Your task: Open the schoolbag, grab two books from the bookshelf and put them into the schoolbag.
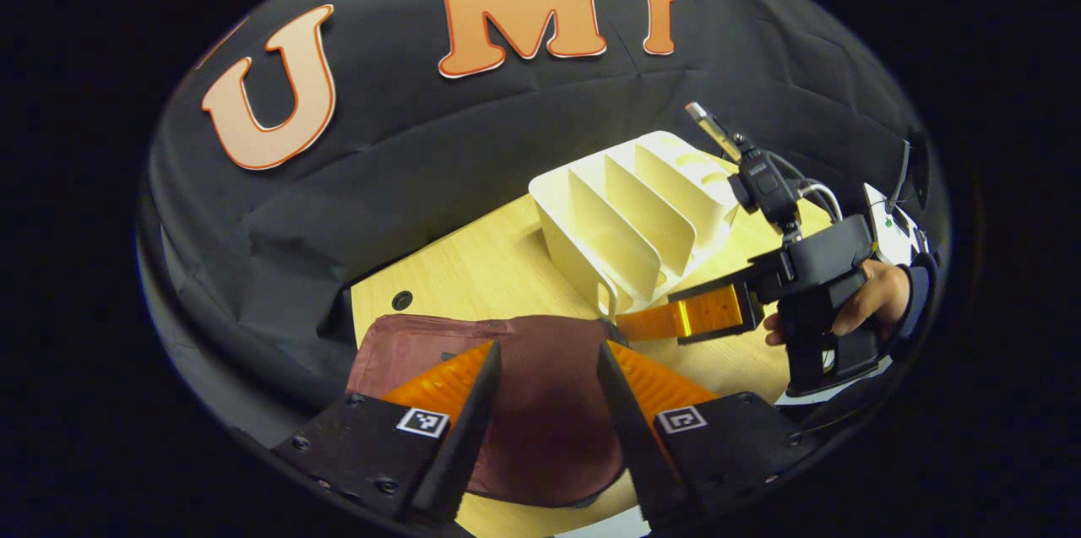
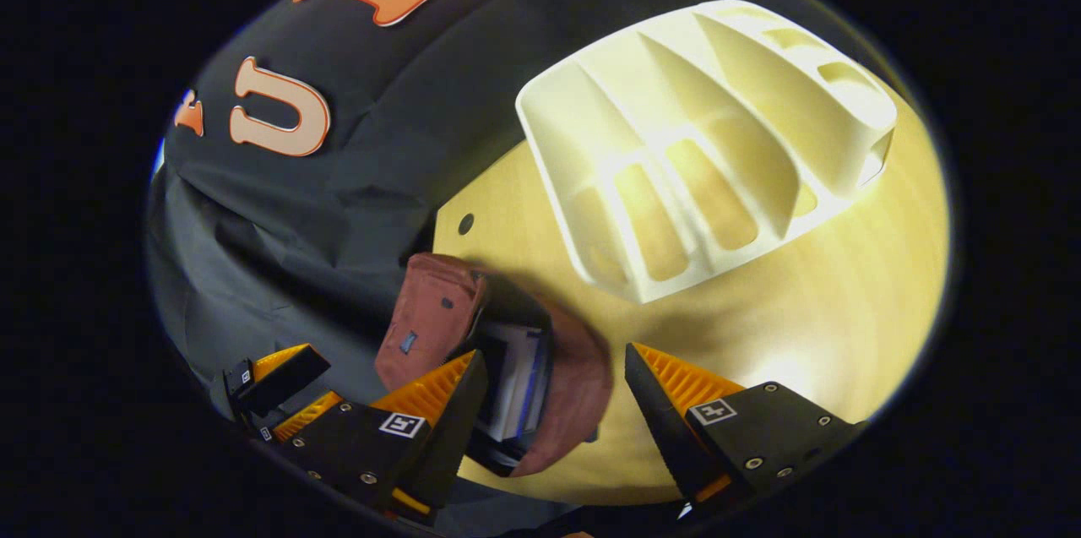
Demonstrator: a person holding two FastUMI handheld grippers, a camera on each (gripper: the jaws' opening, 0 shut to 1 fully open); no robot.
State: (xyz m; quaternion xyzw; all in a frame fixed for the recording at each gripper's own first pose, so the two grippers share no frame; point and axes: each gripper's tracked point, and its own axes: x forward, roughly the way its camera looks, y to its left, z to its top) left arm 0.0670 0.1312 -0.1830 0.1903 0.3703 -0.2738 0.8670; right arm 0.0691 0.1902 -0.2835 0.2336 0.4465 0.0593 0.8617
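Now the schoolbag (image 2: 439, 327) lies low-centre of the right gripper view, mouth open, books (image 2: 515, 382) showing inside; the bookshelf (image 2: 701, 149) above stands bare. Right hand-held gripper (image 2: 553, 390) hovers wide, holding nothing; left hand-held gripper (image 1: 549, 377) likewise wide over the bag. Risk, I'd say: a finger snagging the floppy flap and dragging it along the counter (image 2: 811, 310).

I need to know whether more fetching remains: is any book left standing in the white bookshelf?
No. In the right gripper view every slot of the white bookshelf is bare, while books sit inside the open schoolbag.
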